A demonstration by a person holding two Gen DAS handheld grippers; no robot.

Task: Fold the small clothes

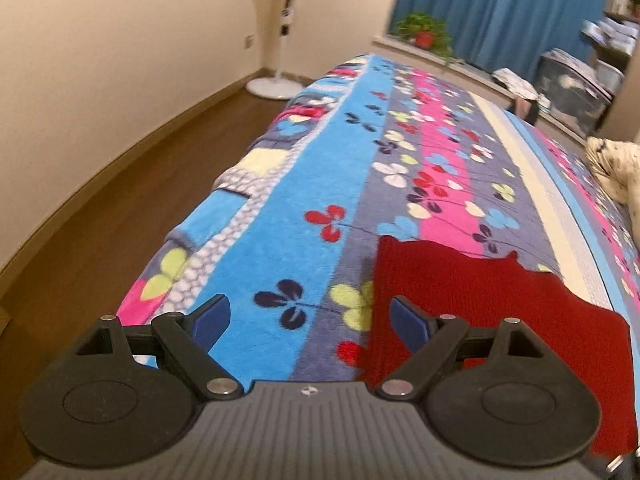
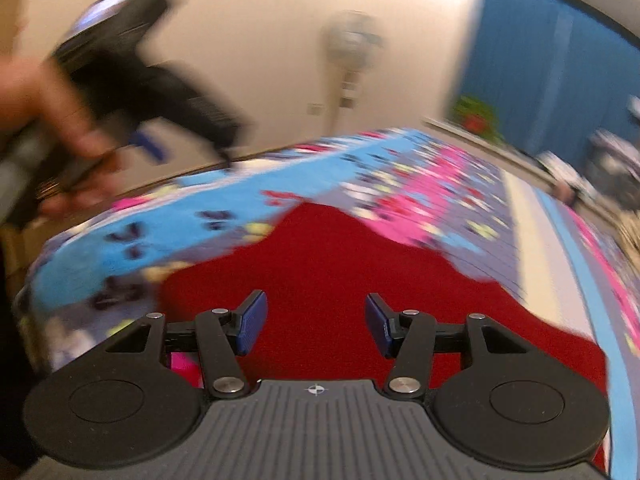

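Bring both grippers down onto an edge of the red garment [image 2: 340, 280] before pinching, and lift evenly. It lies flat on the flowered blanket [image 1: 280, 200]: your left gripper [image 1: 310, 320], spread wide and empty, overlaps its left edge; your right gripper [image 2: 316, 324], half spread and empty, hangs above its middle.

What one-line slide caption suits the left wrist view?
Open left gripper hovers above a floral blanket, beside a flat red garment awaiting folding.

Floral blanket [image 1: 304, 184], fan [image 1: 280, 20], potted plant [image 1: 424, 32]
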